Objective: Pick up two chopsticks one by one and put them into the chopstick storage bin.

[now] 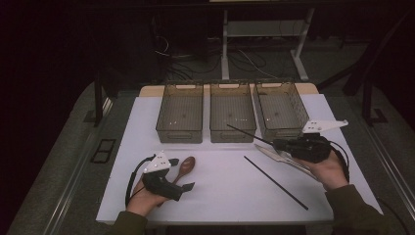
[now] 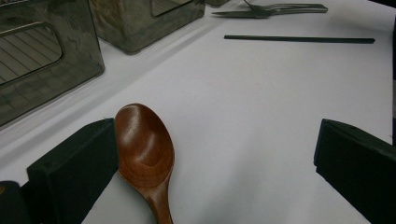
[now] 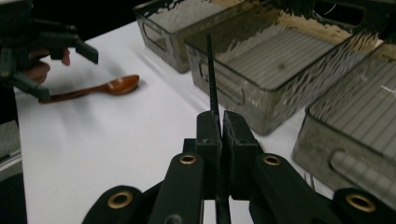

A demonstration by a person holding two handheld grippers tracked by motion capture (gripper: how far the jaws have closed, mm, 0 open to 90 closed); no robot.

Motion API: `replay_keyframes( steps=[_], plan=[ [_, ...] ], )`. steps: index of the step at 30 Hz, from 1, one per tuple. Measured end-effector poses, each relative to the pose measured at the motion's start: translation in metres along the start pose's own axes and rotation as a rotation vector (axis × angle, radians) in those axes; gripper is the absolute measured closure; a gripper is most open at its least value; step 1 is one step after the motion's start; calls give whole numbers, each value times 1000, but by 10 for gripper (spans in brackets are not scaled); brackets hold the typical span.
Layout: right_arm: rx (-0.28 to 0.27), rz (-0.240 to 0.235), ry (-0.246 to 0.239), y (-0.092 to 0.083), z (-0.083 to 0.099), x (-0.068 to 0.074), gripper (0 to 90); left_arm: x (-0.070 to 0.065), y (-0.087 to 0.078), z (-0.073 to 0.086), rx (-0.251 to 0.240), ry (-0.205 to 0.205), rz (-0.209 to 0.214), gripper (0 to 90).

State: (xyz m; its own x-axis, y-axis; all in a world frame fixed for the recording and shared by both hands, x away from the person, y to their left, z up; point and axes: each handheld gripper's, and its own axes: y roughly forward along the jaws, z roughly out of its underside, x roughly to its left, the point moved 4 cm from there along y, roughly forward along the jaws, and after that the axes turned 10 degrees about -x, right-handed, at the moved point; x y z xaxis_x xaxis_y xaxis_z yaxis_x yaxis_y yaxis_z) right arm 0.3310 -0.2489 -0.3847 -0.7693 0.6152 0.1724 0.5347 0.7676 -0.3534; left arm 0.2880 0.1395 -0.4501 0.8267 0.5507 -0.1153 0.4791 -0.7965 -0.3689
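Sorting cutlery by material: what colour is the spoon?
Reddish-brown, glossy wood: the spoon shows best in the left gripper view.

My left gripper (image 2: 219,163): matt black jaws, foam-like pads. Spoon (image 2: 144,149): glossy brown wood, smooth. Chopstick (image 3: 212,79) in my right gripper (image 3: 220,128): matt black; second one (image 2: 299,39) same. Bins (image 3: 280,60): smoky translucent plastic, rippled walls, ribbed floor. Fork and knife (image 2: 275,9): shiny metal. Table cover (image 2: 261,102): matt white.
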Motion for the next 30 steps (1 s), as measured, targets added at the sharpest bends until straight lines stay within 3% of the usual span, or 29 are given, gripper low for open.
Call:
replay_keyframes(
  steps=[7, 30],
  plan=[
    [-17, 5, 4, 18, -16, 0, 847, 0, 1, 0, 2, 5, 4, 0],
    [1, 38, -12, 89, -59, 4, 847, -1, 3, 0, 3, 7, 5, 0]
  ],
)
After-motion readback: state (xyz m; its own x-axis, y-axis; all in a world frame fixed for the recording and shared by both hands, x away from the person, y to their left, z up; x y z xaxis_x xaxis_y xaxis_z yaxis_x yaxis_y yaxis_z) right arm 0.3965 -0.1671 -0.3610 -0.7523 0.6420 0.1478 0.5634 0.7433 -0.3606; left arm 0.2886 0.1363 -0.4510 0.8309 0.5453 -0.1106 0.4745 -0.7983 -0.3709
